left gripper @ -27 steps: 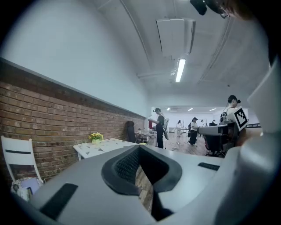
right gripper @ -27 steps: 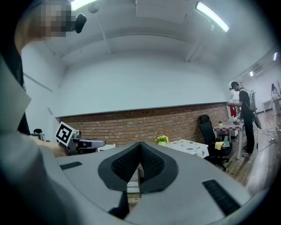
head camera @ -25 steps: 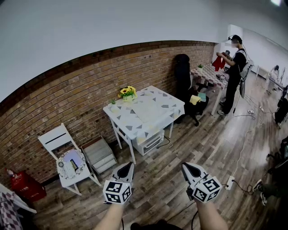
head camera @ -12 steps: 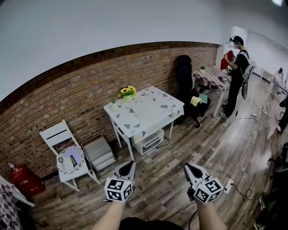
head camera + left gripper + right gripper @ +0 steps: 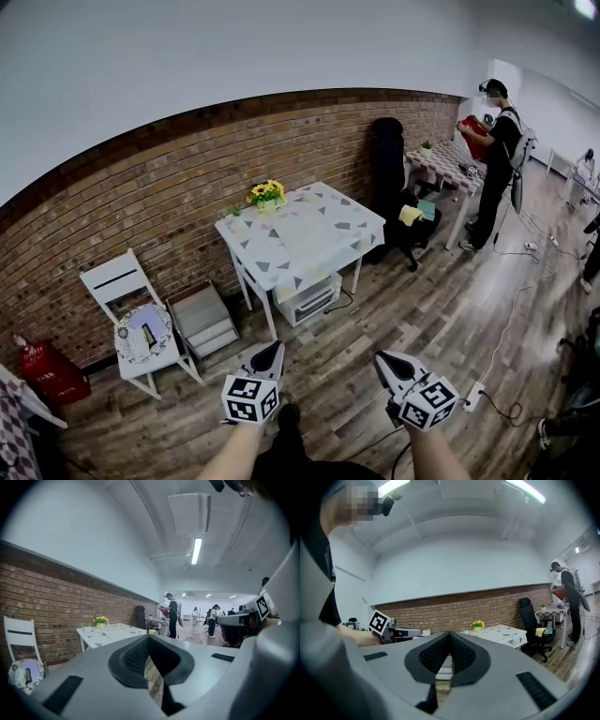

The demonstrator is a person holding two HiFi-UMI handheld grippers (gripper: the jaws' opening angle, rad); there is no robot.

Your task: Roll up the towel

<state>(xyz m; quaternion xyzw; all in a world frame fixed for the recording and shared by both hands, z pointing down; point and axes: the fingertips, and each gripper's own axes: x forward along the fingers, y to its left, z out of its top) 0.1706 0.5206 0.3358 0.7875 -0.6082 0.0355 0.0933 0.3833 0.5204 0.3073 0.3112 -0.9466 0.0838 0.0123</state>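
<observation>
Lying flat, unrolled: pale towel (image 5: 305, 234) on triangle-patterned table (image 5: 248, 239) at 12 o'clock; left gripper (image 5: 272, 346) and right gripper (image 5: 382, 357) both closed, empty.

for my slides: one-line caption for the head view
Both shut, the left hand-held gripper and right hand-held gripper face a white triangle-patterned table by a brick wall.

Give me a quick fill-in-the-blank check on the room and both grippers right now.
1. The left gripper and the right gripper are both ____, holding nothing.
2. The flowers on the white table are ____.
3. The wall behind that table is built of ____.
Missing words: shut; yellow; brick.
</observation>
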